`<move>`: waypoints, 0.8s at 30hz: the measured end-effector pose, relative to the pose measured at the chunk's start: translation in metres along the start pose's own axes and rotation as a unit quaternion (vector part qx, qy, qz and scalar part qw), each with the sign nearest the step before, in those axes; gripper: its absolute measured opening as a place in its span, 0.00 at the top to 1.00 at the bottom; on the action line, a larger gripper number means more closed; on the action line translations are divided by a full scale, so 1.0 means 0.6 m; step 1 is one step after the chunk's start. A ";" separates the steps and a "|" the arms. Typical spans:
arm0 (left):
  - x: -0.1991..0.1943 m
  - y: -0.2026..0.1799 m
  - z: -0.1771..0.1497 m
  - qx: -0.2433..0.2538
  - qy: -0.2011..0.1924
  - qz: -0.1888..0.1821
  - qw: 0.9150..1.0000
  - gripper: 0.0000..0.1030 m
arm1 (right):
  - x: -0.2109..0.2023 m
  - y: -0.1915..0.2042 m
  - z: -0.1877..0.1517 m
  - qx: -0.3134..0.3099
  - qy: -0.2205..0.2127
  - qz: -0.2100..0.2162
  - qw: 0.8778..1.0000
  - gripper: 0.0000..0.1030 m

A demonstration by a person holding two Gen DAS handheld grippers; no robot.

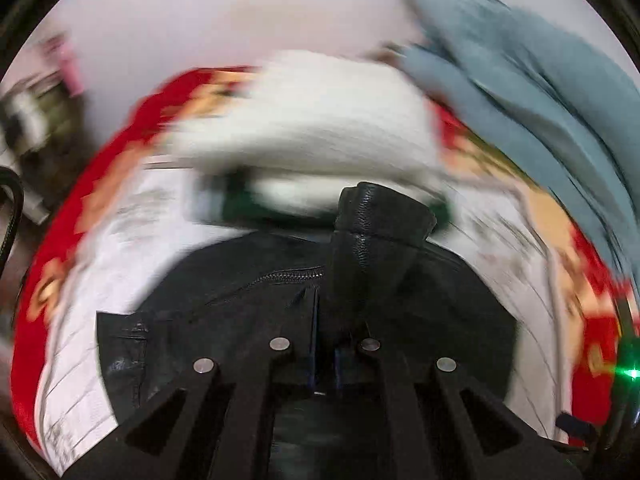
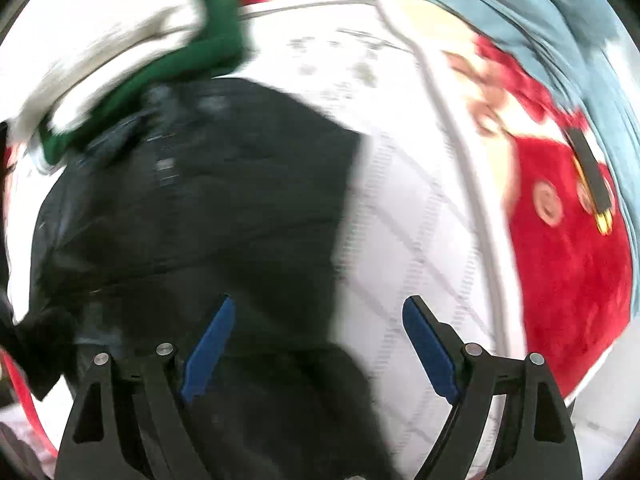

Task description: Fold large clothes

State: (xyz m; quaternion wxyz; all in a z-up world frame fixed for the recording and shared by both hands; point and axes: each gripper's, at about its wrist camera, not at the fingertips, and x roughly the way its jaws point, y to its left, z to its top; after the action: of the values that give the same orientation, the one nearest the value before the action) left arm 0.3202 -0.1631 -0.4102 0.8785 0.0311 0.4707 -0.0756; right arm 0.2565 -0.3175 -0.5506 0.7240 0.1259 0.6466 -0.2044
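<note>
Left gripper [image 1: 326,354] has its fingers pinched nearly together, and a fold of the black jacket [image 1: 280,304] is caught between them. The leather bunches up straight out from the tips into a cuff [image 1: 384,212] that stands ahead of the fingers, grain sharp against a smeared background. A zipper [image 1: 288,276] runs off to the left of the tips. The rest of the jacket spreads on both sides of the fingers over a white quilt [image 1: 100,280] with a red patterned border [image 1: 80,208].

Beyond the cuff, further out from the fingertips, sits a white knit [image 1: 304,120] with a green edge [image 1: 240,204] under it, both heavily blurred. Up and right of the fingers, grey-blue cloth [image 1: 520,80] hangs in folds.

Over to the right gripper [image 2: 318,344]: blue pads [image 2: 210,352] spread wide apart, nothing between them. The jacket [image 2: 200,208] lies under the left finger and stretches ahead and left of it; its edge runs down between the two fingers. The right finger sits over bare quilt [image 2: 420,220]. Whether the tips touch the fabric, I can't tell.

Ahead and left of the fingers, the green garment [image 2: 192,56] sits at the jacket's far end. Right of the right finger, the red border [image 2: 568,272], and grey-blue cloth [image 2: 520,12] beyond it.
</note>
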 end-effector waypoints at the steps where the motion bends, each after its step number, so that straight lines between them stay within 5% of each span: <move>1: 0.013 -0.032 -0.002 0.021 0.014 -0.013 1.000 0.96 | 0.004 -0.017 -0.002 0.009 0.004 -0.004 1.000 0.15; 5: 0.051 -0.108 -0.033 0.075 0.084 -0.025 0.993 0.92 | 0.022 -0.071 -0.004 0.032 0.022 -0.004 0.999 0.15; 8: 0.062 -0.101 -0.055 0.081 0.111 -0.032 0.990 0.92 | 0.029 -0.106 -0.003 0.046 0.033 0.009 0.998 0.15; 10: 0.056 -0.085 -0.062 0.063 0.123 -0.045 0.989 0.81 | 0.030 -0.122 0.001 0.053 0.040 0.027 0.997 0.15; 11: 0.055 -0.076 -0.064 0.057 0.127 -0.048 0.989 0.72 | 0.030 -0.130 0.003 0.056 0.044 0.034 0.997 0.15; 12: 0.059 -0.069 -0.062 0.052 0.133 -0.050 0.989 0.31 | 0.029 -0.134 0.006 0.058 0.047 0.039 0.996 0.15; 13: 0.055 -0.057 -0.060 0.042 0.136 -0.056 0.988 0.00 | 0.027 -0.139 0.008 0.060 0.048 0.047 0.996 0.15; 19: 0.027 0.010 -0.077 -0.001 0.150 -0.057 0.987 0.00 | 0.006 -0.146 0.036 0.088 0.049 0.110 0.989 0.15; 24: -0.001 0.121 -0.086 -0.053 0.150 0.027 0.987 0.00 | 0.013 -0.087 0.091 0.093 0.068 0.233 0.966 0.15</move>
State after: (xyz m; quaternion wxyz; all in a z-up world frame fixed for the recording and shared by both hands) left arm 0.2891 -0.0847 -0.4395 0.8002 0.0087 0.5993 -0.0212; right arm 0.2814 -0.3893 -0.5467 0.6911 0.3536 0.6252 -0.0804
